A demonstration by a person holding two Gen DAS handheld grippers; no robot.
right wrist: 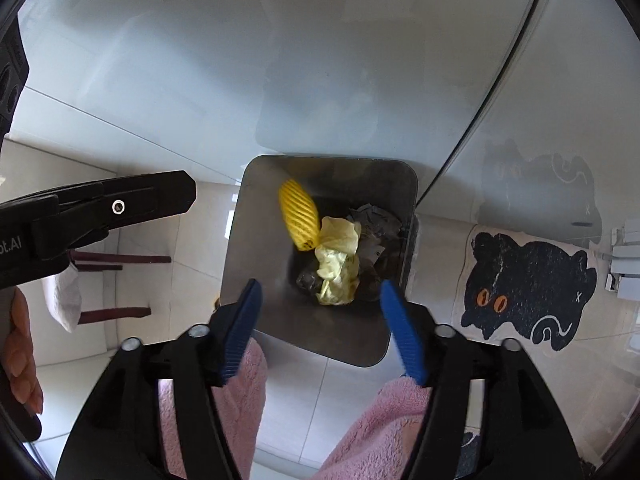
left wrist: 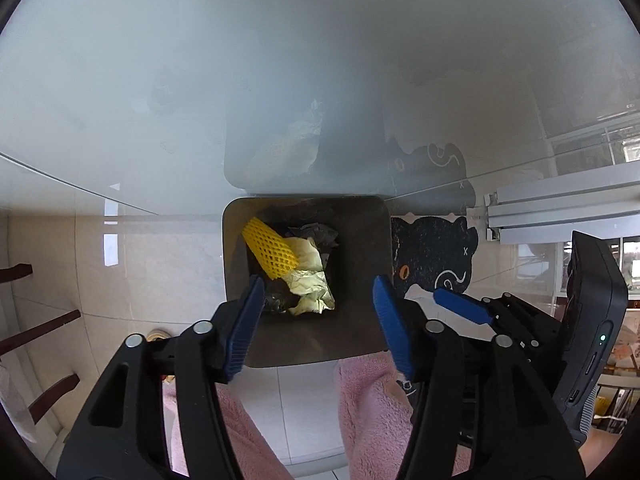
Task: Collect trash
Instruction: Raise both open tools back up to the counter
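Left wrist view: both grippers spread wide over the bin, trash inside.

Low in the frame the left gripper (left wrist: 320, 300) stands wide apart with nothing between its fingers; the right gripper (right wrist: 320, 304) likewise. Mid-frame, the bin (left wrist: 360, 320) holds a yellow foam net (left wrist: 270, 250), pale crumpled paper (left wrist: 310, 280) and dark scraps. The drop looks done; lifting straight up should keep the fingers off the rim. Pink fleece legs (left wrist: 372, 412) crowd the lower edge; farther up, the glass table edge (left wrist: 80, 188) overhangs the bin; a cat rug (right wrist: 528, 284) lies at the right.
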